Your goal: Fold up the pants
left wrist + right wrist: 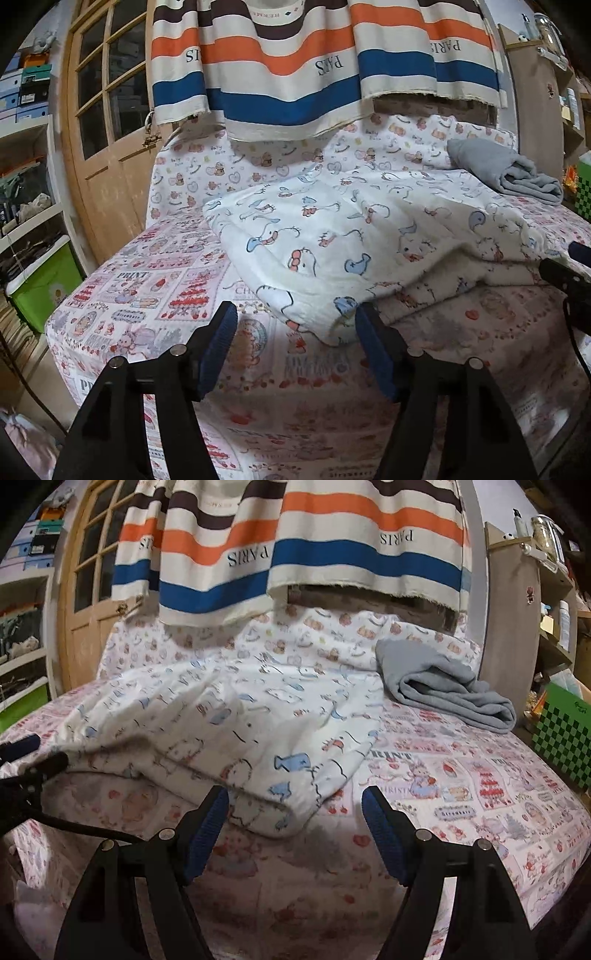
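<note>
Both grippers, left gripper (295, 325) and right gripper (295, 805), gape empty before the pants' (332, 236) near edge on the bedsheet (147, 288)

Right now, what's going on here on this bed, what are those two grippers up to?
A person holds a gripper in each hand over a bed, folding a pair of white cartoon-print pants. The pants lie on the patterned bedsheet, already doubled over at least once. The left gripper and right gripper are both open near the pants' front edge, holding nothing. A folded grey garment sits further back, beside the pants.
</note>
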### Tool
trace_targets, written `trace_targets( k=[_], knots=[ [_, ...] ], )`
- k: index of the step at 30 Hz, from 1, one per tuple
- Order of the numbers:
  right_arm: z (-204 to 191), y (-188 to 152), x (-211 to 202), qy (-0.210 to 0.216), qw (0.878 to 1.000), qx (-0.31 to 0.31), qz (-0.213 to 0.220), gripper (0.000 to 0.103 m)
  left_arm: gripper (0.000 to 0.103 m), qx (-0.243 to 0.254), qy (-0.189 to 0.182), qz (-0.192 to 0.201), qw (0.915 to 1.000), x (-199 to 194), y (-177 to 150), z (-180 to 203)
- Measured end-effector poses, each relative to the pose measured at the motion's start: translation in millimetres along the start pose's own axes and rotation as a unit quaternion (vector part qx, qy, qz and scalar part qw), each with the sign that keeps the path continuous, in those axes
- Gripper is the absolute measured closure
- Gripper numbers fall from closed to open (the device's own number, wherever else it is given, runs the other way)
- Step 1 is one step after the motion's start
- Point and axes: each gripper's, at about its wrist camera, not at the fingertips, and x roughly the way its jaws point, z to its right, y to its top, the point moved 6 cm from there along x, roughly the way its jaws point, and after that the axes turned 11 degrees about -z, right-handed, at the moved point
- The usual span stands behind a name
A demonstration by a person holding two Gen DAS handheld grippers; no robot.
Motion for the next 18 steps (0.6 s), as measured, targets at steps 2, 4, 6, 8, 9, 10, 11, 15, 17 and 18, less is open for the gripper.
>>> trace_targets(
  k=[2,4,6,8,9,10,11,15,17,18],
  knots=[
    [6,1,5,-0.005,1.000,0.011,-0.004,0.027,0.033,-0.009,0.013,-0.007,0.9998,5,3,-3],
    [10,1,9,-0.008,1.000,0.017,-0.013,0.027,0.032,-0.019,0.025,-0.012,0.9994,8,6,-5],
    [14,1,11,-0.012,1.000,0.024,-0.016,0.027,0.032,-0.029,0.035,-0.015,0.9989,10,7,-7],
    [18,2,12,-0.022,0.999,0.030,-0.019,0.027,0.032,-0.039,0.046,-0.017,0.9980,13,8,-12],
    [19,2,12,-0.021,0.999,0.029,-0.021,0.027,0.032,-0.043,0.048,-0.019,0.9977,15,8,-14],
    [19,2,11,-0.024,0.999,0.029,-0.021,0.027,0.032,-0.047,0.046,-0.020,0.9976,16,8,-16],
    [21,3,10,-0.033,0.999,0.031,-0.018,0.027,0.032,-0.052,0.046,-0.020,0.9974,17,8,-18],
    [35,4,5,-0.076,0.995,0.058,0.003,0.026,0.031,-0.065,0.061,-0.006,0.9960,13,8,-27],
    [40,5,1,-0.084,0.993,0.077,0.011,0.026,0.026,-0.061,0.088,-0.005,0.9943,10,7,-28],
    [45,5,-6,-0.106,0.989,0.095,0.027,0.026,0.025,-0.055,0.096,0.000,0.9939,8,7,-28]
  ],
)
